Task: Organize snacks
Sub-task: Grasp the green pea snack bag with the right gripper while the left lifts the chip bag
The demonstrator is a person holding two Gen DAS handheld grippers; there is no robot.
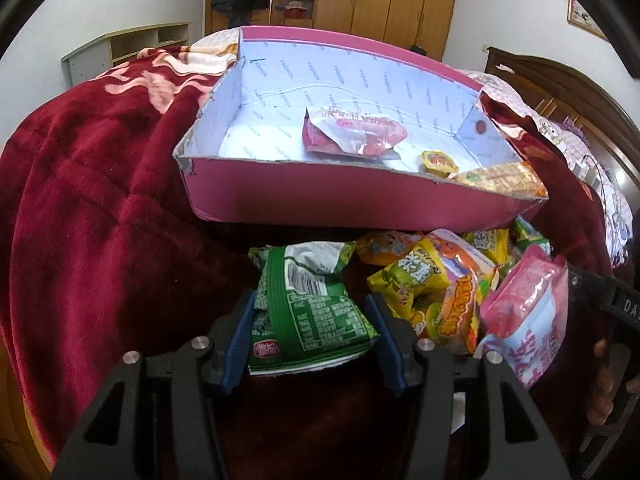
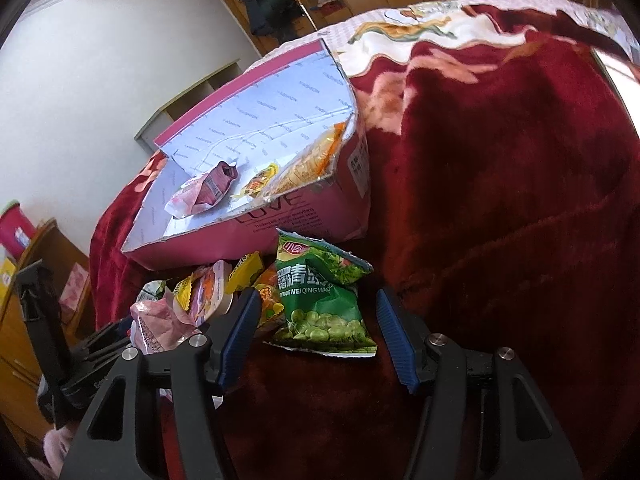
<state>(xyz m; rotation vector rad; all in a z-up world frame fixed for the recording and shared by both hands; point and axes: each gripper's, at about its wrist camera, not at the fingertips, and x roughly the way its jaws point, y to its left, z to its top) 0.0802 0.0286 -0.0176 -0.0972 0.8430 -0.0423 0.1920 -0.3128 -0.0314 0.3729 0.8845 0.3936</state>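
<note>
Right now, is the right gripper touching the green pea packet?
Apart. In the right wrist view the green pea packet lies between the right gripper's fingers, with a gap each side.

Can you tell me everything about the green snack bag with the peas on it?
The green snack bag is a small, crinkly, shiny foil packet. Its front shows a heap of green peas, a small red logo and white lettering; its back carries a barcode and a white nutrition table. It looks sealed, puffy and creased. It lies on the dark red blanket, in front of the pink box and beside the pile of other snacks. It sits between both grippers' blue pads; the left gripper's left pad looks to touch it.
</note>
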